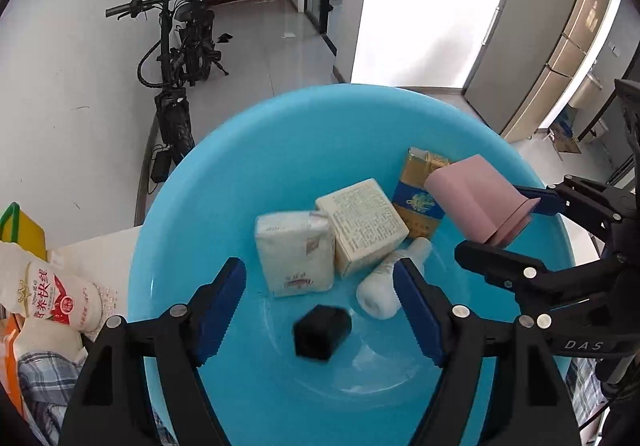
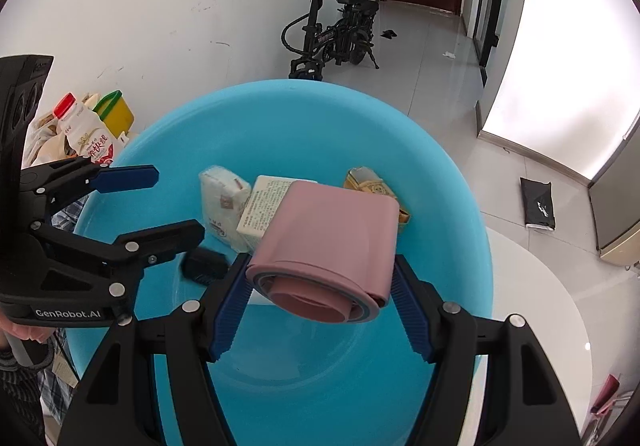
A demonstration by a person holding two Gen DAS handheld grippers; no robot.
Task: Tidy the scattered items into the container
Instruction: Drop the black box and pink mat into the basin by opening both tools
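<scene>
1. The blue basin [image 1: 208,181] looks like smooth, glossy plastic.
2. The pink roll [image 2: 332,242] is matt and rubbery, coiled in layers.
3. The tissue pack [image 1: 294,254] wears thin, shiny film.
4. The cream box [image 1: 362,224] is matt printed card; the gold-and-blue carton [image 1: 416,185] is glossier.
5. The black block [image 1: 320,332] looks matt.
6. Both claws, left claw [image 1: 320,310] and right claw [image 2: 322,310], are matt black plastic with ribbed blue pads and bright metal rivets.
7. The white desk [image 2: 540,286] is glossy.

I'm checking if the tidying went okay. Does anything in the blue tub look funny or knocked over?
Nothing is spilled or broken. In the blue tub the white bottle lies on its side, and the printed box leans against the tissue pack. The pink roll isn't in yet; the right hand-held gripper holds it above the tub.
</scene>
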